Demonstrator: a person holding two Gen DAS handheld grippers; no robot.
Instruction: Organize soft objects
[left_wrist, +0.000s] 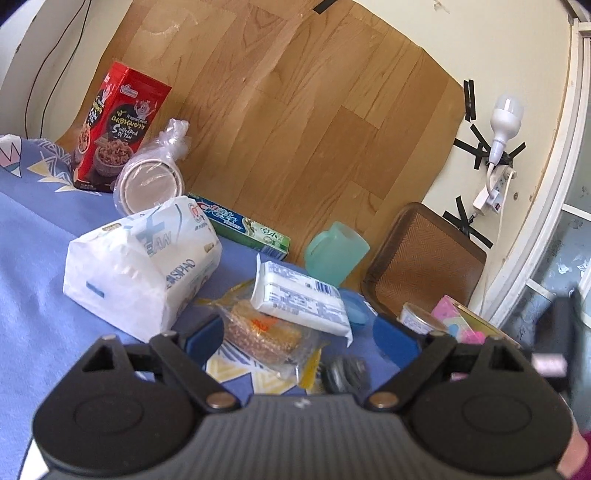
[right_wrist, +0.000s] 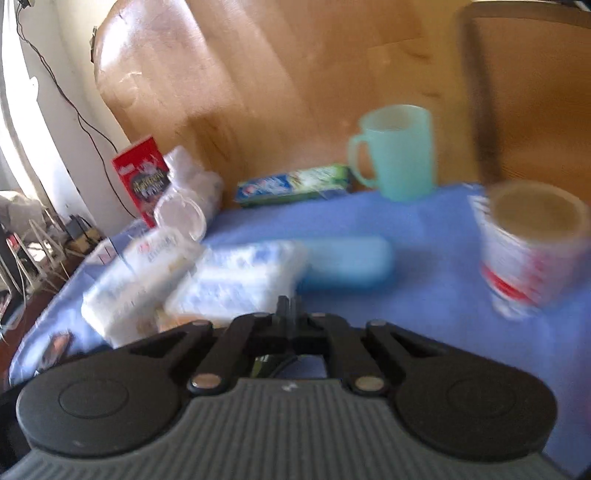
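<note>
On the blue cloth (left_wrist: 37, 258) lie a large white tissue pack (left_wrist: 140, 266), a small flat white tissue pack (left_wrist: 301, 297) and a clear bag holding a golden scrubber (left_wrist: 258, 332). The small pack rests partly on that bag. My left gripper (left_wrist: 301, 339) is open wide, its blue pads (left_wrist: 205, 338) standing either side of the bag without pressing it. The right wrist view is blurred. There my right gripper (right_wrist: 290, 306) is shut with nothing seen between its fingers, just short of the small tissue pack (right_wrist: 236, 280) and beside the large pack (right_wrist: 140, 280).
A red snack box (left_wrist: 110, 129), bagged plastic bowls (left_wrist: 151, 177), a toothpaste box (left_wrist: 243, 225) and a green mug (left_wrist: 336, 251) line the back. A brown tray (left_wrist: 424, 266), a can (left_wrist: 421, 317), a pink box (left_wrist: 458, 321) and a blue case (right_wrist: 347, 266) sit right.
</note>
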